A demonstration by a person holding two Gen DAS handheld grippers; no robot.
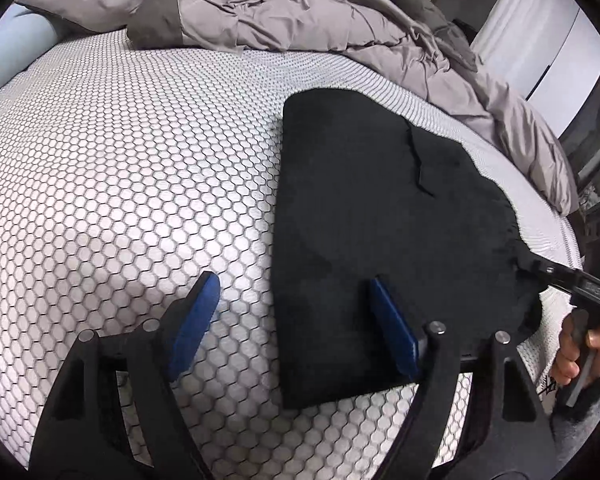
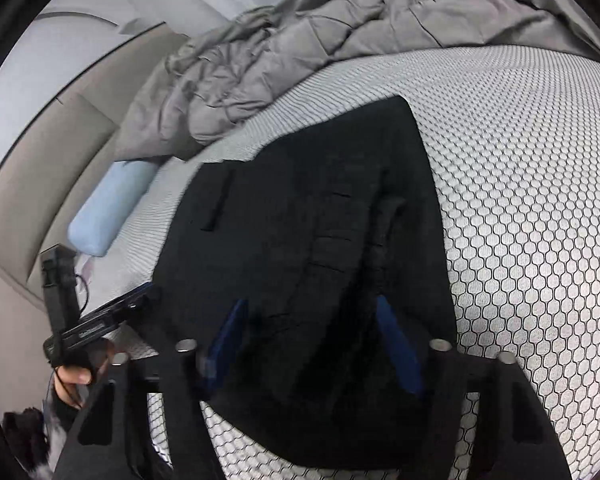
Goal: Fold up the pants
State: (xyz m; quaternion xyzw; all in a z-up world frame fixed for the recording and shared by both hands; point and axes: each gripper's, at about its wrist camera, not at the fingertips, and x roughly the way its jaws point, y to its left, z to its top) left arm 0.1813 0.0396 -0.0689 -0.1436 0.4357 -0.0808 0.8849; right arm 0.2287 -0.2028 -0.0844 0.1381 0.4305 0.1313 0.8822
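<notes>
Black pants (image 1: 380, 208) lie folded flat on the honeycomb-patterned mattress (image 1: 120, 160). My left gripper (image 1: 293, 280) is open and straddles the pants' near left edge. Its right finger (image 1: 388, 320) is over the black cloth and its left finger (image 1: 200, 308) over bare mattress. In the right wrist view, my right gripper (image 2: 311, 300) hangs open low over the near part of the pants (image 2: 300, 208). Both blue pads are above black cloth and a raised crease runs between them. Whether the pads touch the cloth is hidden.
A crumpled grey duvet (image 1: 300, 12) covers the far part of the bed. A light blue pillow (image 2: 108, 208) lies at the mattress edge beside a beige bed frame (image 2: 40, 184). A hand (image 1: 576, 356) holds the other gripper at the right.
</notes>
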